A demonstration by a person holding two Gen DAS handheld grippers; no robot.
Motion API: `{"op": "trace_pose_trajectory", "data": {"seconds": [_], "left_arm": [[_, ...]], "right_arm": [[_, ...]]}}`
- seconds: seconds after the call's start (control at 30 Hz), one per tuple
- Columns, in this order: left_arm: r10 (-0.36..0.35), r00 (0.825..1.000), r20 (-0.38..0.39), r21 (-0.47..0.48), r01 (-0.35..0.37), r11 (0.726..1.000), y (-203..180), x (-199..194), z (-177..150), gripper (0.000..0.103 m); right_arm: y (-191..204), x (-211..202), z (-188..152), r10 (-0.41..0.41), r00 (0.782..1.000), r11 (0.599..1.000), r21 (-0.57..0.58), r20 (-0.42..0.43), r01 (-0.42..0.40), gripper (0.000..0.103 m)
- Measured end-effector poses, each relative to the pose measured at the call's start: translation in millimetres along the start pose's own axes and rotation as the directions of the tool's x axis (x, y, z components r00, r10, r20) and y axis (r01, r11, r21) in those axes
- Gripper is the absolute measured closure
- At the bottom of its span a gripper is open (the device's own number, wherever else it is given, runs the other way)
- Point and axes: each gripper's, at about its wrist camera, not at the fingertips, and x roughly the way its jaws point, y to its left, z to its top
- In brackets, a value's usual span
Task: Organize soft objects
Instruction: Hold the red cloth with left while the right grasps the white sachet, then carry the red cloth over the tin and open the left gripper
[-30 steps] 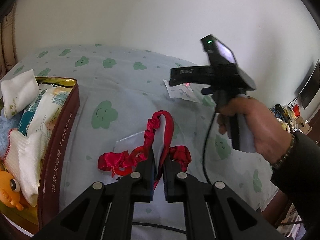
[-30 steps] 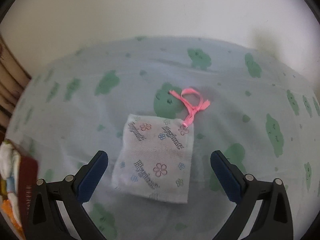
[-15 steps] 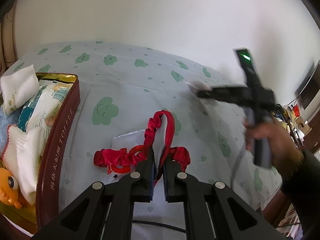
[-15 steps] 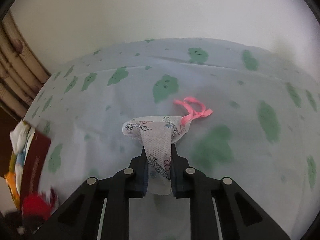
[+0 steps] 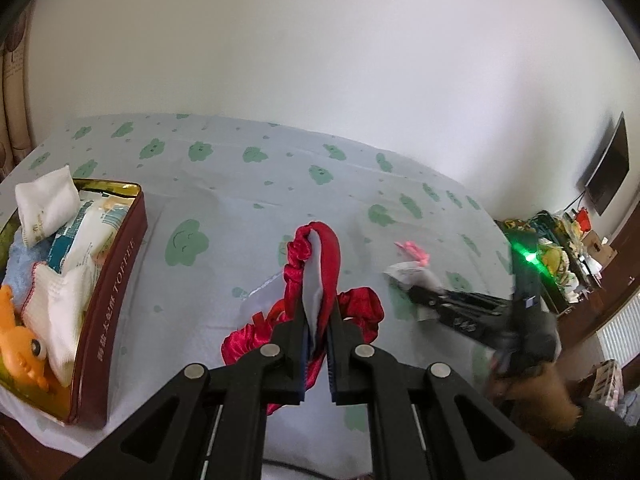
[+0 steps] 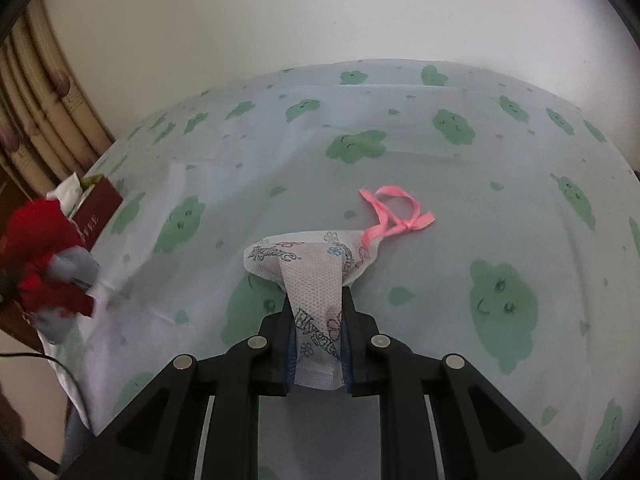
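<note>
My left gripper [image 5: 318, 320] is shut on a white cloth pouch with a ruffled red satin trim [image 5: 320, 252], lifted above the bed; the same pouch shows blurred at the left edge of the right wrist view as a red bundle [image 6: 48, 264]. My right gripper [image 6: 316, 312] is shut on a white printed sachet [image 6: 316, 268] with a pink ribbon bow [image 6: 394, 214], pinched up off the sheet. The right gripper [image 5: 424, 300] also appears in the left wrist view with the sachet [image 5: 412, 274] in it, held by a person's hand [image 5: 532, 384].
A dark red tin box [image 5: 116, 280] at the left holds white cloths, tissue packs and an orange toy [image 5: 20, 340]. The bed has a pale sheet [image 6: 500, 200] with green cloud faces. A curtain [image 6: 44, 120] hangs at left; cluttered furniture [image 5: 568, 248] stands beyond the bed's right side.
The right gripper closed on the sachet, lifted it and swung toward the left side. The left gripper rose a little with the red-trimmed pouch still in it.
</note>
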Motion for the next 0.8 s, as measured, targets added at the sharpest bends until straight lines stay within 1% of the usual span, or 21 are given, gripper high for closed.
{"op": "trace_pose_trajectory", "data": {"seconds": [0.17,0.27,0.37,0.47,0.6,0.8], "left_arm": [[0.005,1.0,0.01,0.0,-0.005,1.0,-4.8,-21.7,-3.1,0.096],[0.018,1.0,0.024,-0.011,-0.017,1.0,-1.5,-40.4,-4.1,0.096],[0.035,0.999,0.04,-0.034,-0.034,0.999,9.9,-61.2,-1.9,0.096],[0.054,0.997,0.06,-0.078,-0.05,0.996,29.1,-83.9,4.0,0.096],[0.115,0.99,0.079,-0.098,-0.107,0.989,51.4,-107.9,15.6,0.096],[0.233,0.966,0.111,-0.12,-0.22,0.968,91.0,-131.7,33.2,0.096]], "right_arm": [[-7.1,0.0,-5.2,0.017,0.999,1.0,0.012,0.034,-0.018,0.087],[-2.1,-0.7,-6.1,0.002,0.999,1.0,-0.004,0.045,-0.002,0.087],[1.3,-0.2,-6.9,-0.01,0.999,1.0,-0.019,0.053,0.011,0.087],[1.3,-0.4,-7.3,-0.013,0.998,1.0,-0.02,0.057,0.014,0.087],[1.6,-0.5,-7.5,-0.017,0.998,1.0,-0.023,0.059,0.018,0.087],[0.9,-0.7,-7.6,-0.015,0.998,1.0,-0.02,0.06,0.016,0.087]]}}
